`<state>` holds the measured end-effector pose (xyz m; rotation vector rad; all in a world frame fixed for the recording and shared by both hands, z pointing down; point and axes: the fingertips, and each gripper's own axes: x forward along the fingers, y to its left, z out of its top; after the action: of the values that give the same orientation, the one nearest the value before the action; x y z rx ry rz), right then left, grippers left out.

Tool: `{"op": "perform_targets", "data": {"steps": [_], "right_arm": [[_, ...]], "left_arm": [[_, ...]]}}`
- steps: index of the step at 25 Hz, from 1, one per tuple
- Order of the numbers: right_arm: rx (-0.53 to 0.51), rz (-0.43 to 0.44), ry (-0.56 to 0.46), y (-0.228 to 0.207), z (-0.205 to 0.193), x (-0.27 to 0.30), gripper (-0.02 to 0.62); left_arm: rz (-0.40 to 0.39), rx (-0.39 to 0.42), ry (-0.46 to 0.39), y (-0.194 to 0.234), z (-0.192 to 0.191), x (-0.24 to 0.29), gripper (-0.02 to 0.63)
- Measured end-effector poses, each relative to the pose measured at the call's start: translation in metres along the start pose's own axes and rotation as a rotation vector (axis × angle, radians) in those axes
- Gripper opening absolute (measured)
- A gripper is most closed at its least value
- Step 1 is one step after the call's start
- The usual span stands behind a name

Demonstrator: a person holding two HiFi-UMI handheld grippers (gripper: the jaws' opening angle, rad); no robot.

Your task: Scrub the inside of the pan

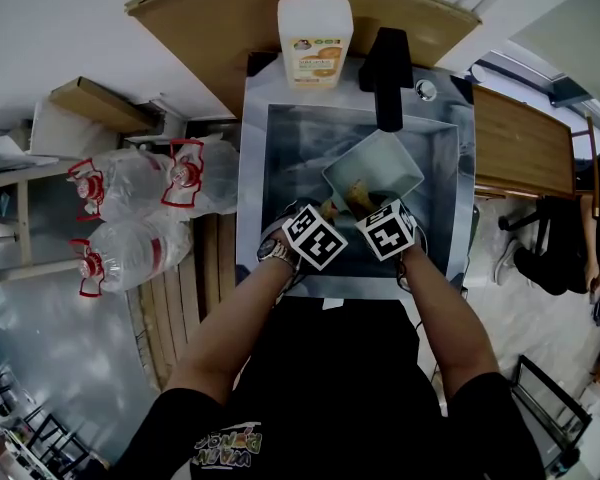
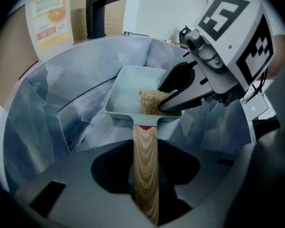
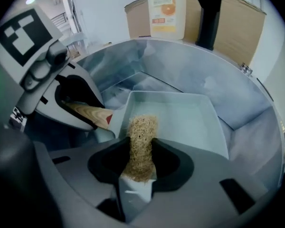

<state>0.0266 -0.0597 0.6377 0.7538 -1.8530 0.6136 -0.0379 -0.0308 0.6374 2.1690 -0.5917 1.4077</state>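
A pale green square pan (image 1: 380, 168) sits tilted in the steel sink (image 1: 265, 183). My left gripper (image 1: 327, 211) is shut on its wooden handle (image 2: 146, 165), which runs between the jaws in the left gripper view. My right gripper (image 1: 366, 201) is shut on a tan fibrous scrub pad (image 3: 141, 141). The pad's front end rests on the pan's inside near the handle-side rim (image 2: 149, 102). In the right gripper view the pan floor (image 3: 190, 120) lies ahead of the pad, and the left gripper (image 3: 80, 106) shows at left on the handle.
A black faucet (image 1: 387, 73) overhangs the sink's back edge, just above the pan. A soap bottle (image 1: 315, 33) stands behind the sink on a wooden counter. Large water jugs (image 1: 130, 183) lie to the left on the floor.
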Motion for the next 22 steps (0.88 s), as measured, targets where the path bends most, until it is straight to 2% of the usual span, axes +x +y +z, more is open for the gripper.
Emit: {"op": "perform_targets", "data": {"steps": [4,13,22], "right_arm": [[-0.077,-0.089,0.033,-0.015,-0.003,0.004,0.146],[-0.073,-0.233,0.048,-0.058,-0.008,0.002,0.146],[-0.129,-0.416,0.096,-0.103,-0.011,-0.004,0.146]], "left_arm": [[-0.001,0.000,0.000,-0.001,0.000,0.000,0.163],[-0.002,0.000,0.000,0.000,0.000,0.000,0.163],[-0.001,0.000,-0.002,-0.001,0.000,-0.001,0.163]]}}
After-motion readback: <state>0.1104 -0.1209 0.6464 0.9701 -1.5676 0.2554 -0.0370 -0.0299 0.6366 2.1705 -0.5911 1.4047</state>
